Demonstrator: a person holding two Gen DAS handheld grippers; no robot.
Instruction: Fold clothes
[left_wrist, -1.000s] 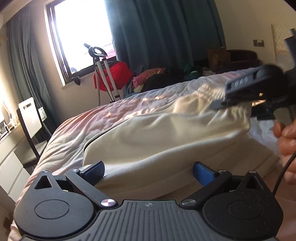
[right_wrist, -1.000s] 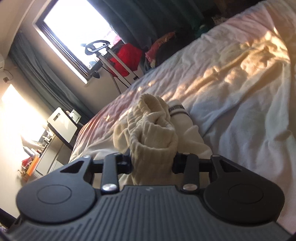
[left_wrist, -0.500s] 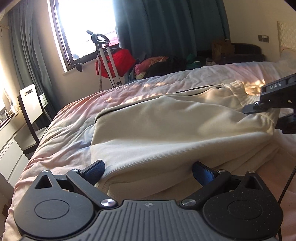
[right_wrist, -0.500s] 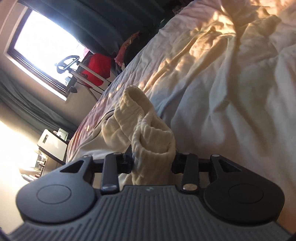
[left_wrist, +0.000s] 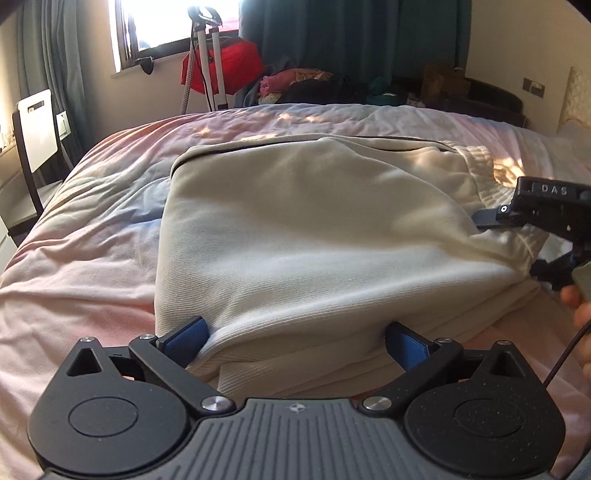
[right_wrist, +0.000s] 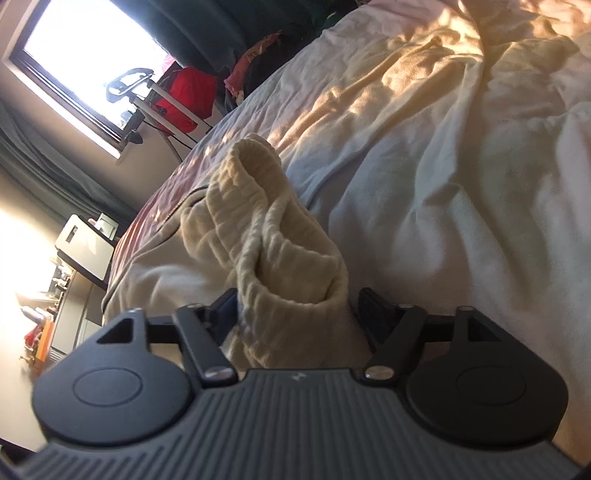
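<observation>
A cream sweatshirt (left_wrist: 314, 229) lies folded over on the bed (left_wrist: 81, 258). My left gripper (left_wrist: 295, 338) stands wide open with the near folded edge of the sweatshirt between its blue pads (left_wrist: 186, 334). My right gripper (right_wrist: 295, 306) has its jaws spread a little around the ribbed cream hem (right_wrist: 273, 251), which bunches up between them. The right gripper also shows in the left wrist view (left_wrist: 532, 214) at the sweatshirt's right edge, low on the bed.
The pale pink duvet is rumpled at the right (right_wrist: 461, 155). Beyond the bed are a window (left_wrist: 166, 22), dark green curtains (left_wrist: 351, 44), a red bag (left_wrist: 225, 70) with a stand, a pile of clothes (left_wrist: 295, 81) and a chair (left_wrist: 35, 129) at the left.
Both grippers have come down to the bed with the sweatshirt, laying the top layer flat. The right gripper's jaws have spread apart around the ribbed hem they were clamping.
</observation>
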